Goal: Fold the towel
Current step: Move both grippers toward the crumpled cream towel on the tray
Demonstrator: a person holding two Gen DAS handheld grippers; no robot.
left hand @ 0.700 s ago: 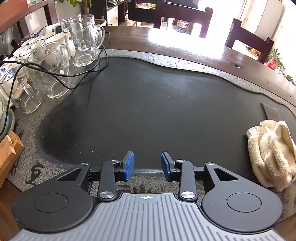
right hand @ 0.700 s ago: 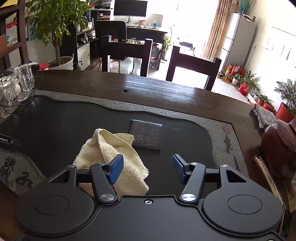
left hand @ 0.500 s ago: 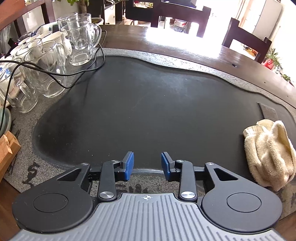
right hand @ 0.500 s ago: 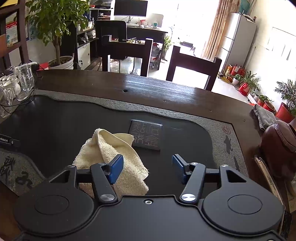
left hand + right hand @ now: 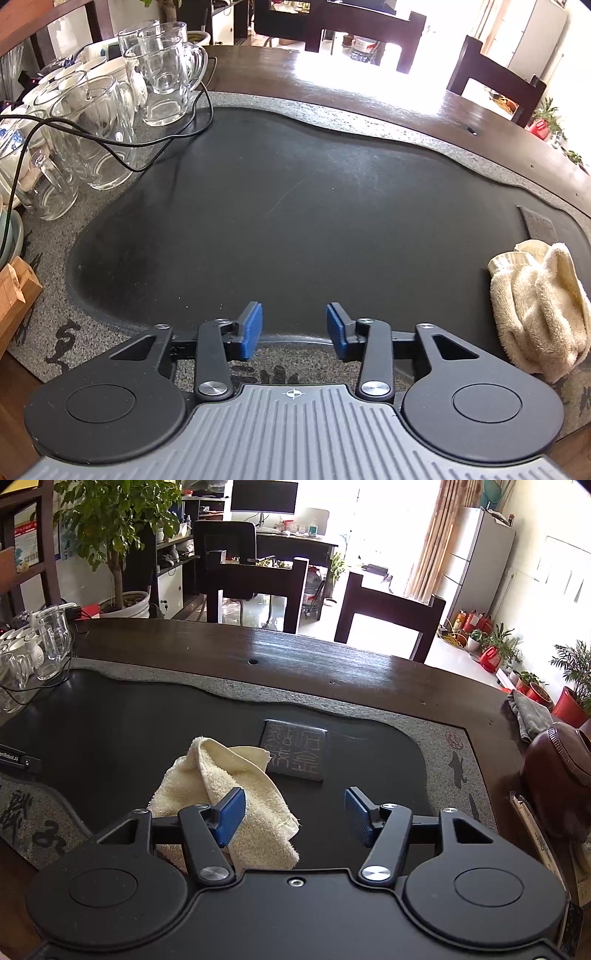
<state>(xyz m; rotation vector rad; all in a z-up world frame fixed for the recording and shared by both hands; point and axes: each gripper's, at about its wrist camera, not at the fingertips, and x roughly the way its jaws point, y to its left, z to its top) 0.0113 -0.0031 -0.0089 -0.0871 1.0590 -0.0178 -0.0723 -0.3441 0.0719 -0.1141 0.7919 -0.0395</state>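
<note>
Through my left wrist camera, my left gripper (image 5: 294, 330) hangs over the near rim of the black stone tea tray (image 5: 295, 221), its blue pads parted with nothing between them. The cream terry towel (image 5: 539, 310) lies far to the right on the tray's edge, bunched in soft ridges and well apart from this gripper; glass mugs (image 5: 162, 74) and a black cable (image 5: 110, 144) crowd the left side, which I judge worth avoiding when spreading cloth. Through my right wrist camera, my right gripper (image 5: 294, 819) is also spread wide and empty, its left pad (image 5: 231, 816) in front of the towel (image 5: 221, 775), though I cannot tell whether it touches. The towel sits crumpled in a loose heap just beside the engraved stone plaque (image 5: 295, 755), not folded flat. I judge it light, limp and grippy rather than slippery, so it will sag when lifted. The loose hem corner (image 5: 290, 823) at its near right looks the best place to pinch.
</note>
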